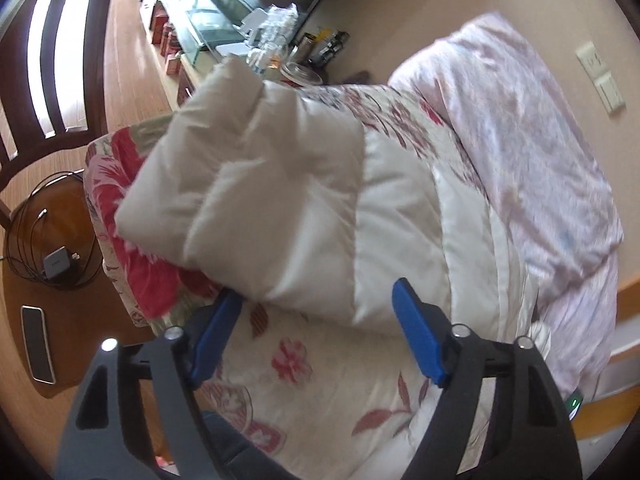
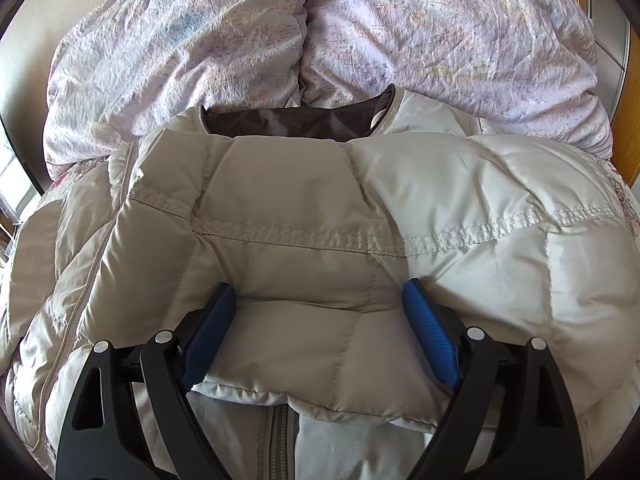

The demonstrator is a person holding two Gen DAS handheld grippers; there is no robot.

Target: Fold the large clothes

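Note:
A beige puffer jacket (image 1: 260,184) lies on a bed; in the left wrist view its near edge reaches between the blue pads of my left gripper (image 1: 316,320). Those pads stand apart and do not press the fabric. In the right wrist view the jacket (image 2: 480,220) lies with its brown-lined collar (image 2: 288,124) at the far side. A sleeve (image 2: 312,320) is folded across its front. My right gripper (image 2: 320,332) straddles that sleeve with its jaws wide; the puffy fabric fills the gap loosely.
The jacket rests on a floral bedspread (image 1: 292,360), with a bunched lilac duvet (image 2: 200,40) behind it. Left of the bed a wooden side table (image 1: 24,248) carries a phone (image 1: 38,344) and a charger with cable (image 1: 56,266). A dark slatted chair back (image 1: 56,40) stands beyond.

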